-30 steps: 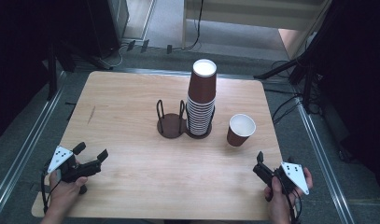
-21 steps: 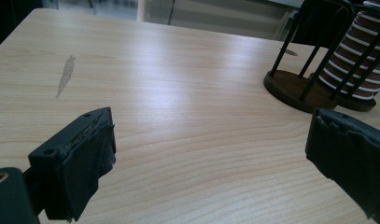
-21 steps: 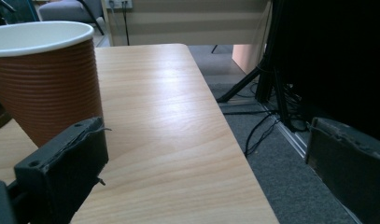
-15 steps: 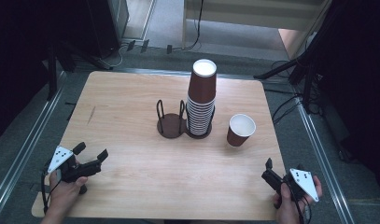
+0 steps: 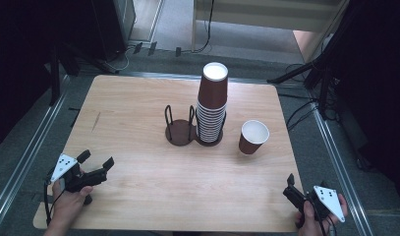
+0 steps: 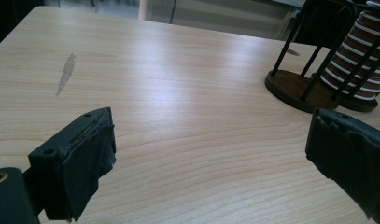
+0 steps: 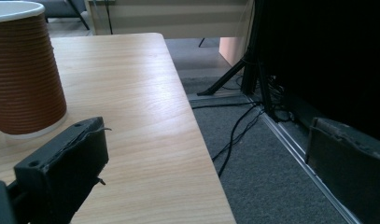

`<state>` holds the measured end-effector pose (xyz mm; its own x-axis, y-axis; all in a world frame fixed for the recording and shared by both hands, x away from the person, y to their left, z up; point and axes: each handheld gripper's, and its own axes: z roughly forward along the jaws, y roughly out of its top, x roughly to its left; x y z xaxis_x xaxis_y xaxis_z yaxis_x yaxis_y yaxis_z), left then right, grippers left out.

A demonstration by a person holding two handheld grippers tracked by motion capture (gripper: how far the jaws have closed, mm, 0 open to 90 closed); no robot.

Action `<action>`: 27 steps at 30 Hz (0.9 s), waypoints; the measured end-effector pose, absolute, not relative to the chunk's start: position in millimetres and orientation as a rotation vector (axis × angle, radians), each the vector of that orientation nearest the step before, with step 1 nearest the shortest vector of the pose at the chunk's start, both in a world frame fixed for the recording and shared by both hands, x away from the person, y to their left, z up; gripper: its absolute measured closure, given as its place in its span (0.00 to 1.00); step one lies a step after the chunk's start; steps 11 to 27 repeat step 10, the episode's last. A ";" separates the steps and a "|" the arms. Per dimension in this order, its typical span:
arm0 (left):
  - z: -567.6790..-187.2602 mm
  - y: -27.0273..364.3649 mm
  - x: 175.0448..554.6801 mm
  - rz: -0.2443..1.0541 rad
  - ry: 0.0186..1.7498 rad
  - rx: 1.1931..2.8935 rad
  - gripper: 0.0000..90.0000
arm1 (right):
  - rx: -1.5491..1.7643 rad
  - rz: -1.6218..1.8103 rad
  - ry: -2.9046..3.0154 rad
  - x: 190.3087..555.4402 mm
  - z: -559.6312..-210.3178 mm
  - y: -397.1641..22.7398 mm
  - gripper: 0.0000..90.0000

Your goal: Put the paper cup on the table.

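Nearest, both tools sit at the near edge of the counter point(image 5: 138, 123): the left hand-held gripper point(image 5: 96, 163) well to the near left of the lone paper cup point(image 5: 253, 137), the right hand-held gripper point(image 5: 289, 186) to its near right, at the corner. Both have jaws spread apart, holding nothing. Beyond the cup, to its left, rises the cup stack point(image 5: 212, 104) in a wire holder point(image 5: 181, 126). A careless sideways approach could tip the light cup or nudge the tall stack over.
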<state>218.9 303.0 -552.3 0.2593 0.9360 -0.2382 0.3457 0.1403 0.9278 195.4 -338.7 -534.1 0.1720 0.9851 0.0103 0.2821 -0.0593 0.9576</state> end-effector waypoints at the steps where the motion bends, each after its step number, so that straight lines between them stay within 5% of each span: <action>1: -552.3 303.0 218.9 0.670 1.294 1.415 0.02 | 1.516 0.955 1.269 194.8 -534.7 -340.1 0.00; 27: -552.4 303.2 218.5 0.670 1.305 1.408 0.02 | 1.519 0.972 1.257 191.1 -536.8 -342.8 0.00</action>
